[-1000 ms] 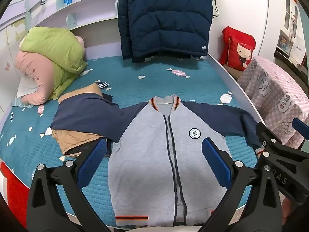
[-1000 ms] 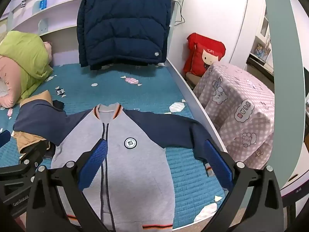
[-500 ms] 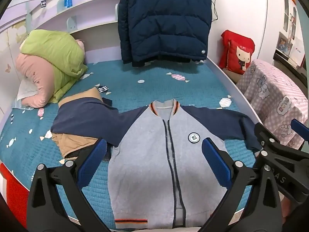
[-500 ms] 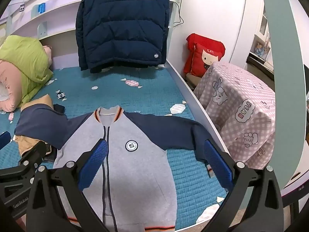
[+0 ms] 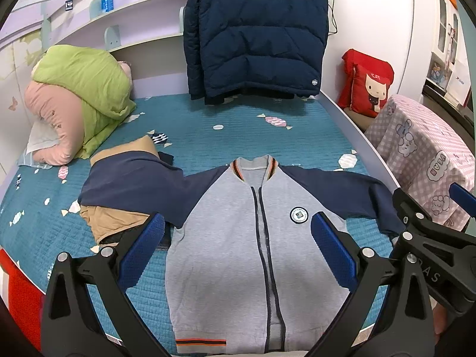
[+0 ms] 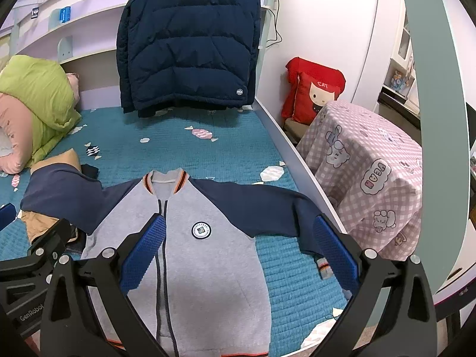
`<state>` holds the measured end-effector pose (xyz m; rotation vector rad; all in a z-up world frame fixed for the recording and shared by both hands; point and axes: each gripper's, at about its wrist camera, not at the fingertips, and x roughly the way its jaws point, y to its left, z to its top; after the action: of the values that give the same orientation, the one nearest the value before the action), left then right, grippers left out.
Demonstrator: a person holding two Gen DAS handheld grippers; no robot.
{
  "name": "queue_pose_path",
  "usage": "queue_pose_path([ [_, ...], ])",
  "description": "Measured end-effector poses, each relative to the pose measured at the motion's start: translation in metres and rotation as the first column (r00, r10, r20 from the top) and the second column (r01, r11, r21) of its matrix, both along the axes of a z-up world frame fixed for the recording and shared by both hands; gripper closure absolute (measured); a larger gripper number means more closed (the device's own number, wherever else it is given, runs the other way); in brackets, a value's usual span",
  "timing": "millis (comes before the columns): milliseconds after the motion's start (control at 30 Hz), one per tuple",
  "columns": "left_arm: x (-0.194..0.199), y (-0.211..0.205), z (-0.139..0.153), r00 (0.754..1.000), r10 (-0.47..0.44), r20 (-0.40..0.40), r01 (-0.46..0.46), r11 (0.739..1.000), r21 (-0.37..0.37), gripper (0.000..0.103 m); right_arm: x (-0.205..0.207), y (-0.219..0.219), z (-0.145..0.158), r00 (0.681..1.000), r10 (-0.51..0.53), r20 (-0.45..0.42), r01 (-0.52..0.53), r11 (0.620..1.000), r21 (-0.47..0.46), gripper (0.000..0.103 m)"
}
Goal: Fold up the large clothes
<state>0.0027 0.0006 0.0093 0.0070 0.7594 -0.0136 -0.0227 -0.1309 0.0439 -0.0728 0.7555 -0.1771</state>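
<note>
A grey zip jacket (image 5: pixel 238 255) with navy sleeves lies flat, front up, on the teal bed; it also shows in the right wrist view (image 6: pixel 202 267). Its left sleeve (image 5: pixel 131 187) drapes over a tan folded garment (image 5: pixel 116 220). Its right sleeve (image 6: pixel 261 208) reaches the bed's right edge, the cuff hanging over it. My left gripper (image 5: pixel 236 250) is open and empty above the jacket's body. My right gripper (image 6: pixel 238 250) is open and empty above the jacket's right half.
A navy puffer coat (image 5: pixel 255 32) hangs at the bed's head. A green and pink duvet bundle (image 5: pixel 77 101) lies at the back left. A pink checked covered table (image 6: pixel 369 172) and a red cushion (image 6: pixel 312 92) stand right of the bed.
Both grippers have drawn back slightly toward the foot of the bed, so the jacket sits a little lower in view. Both stay open. The jacket has not moved.
</note>
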Motion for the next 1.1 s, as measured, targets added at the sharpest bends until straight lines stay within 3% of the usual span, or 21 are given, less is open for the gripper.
queue_pose_path([
  [1100,0.0006,-0.0016,-0.0018,1.000,0.003,-0.001,-0.003,1.000,0.000,0.005,0.0007,-0.0024,-0.0049,1.000,0.002,-0.011,-0.002,1.000,0.015,0.007],
])
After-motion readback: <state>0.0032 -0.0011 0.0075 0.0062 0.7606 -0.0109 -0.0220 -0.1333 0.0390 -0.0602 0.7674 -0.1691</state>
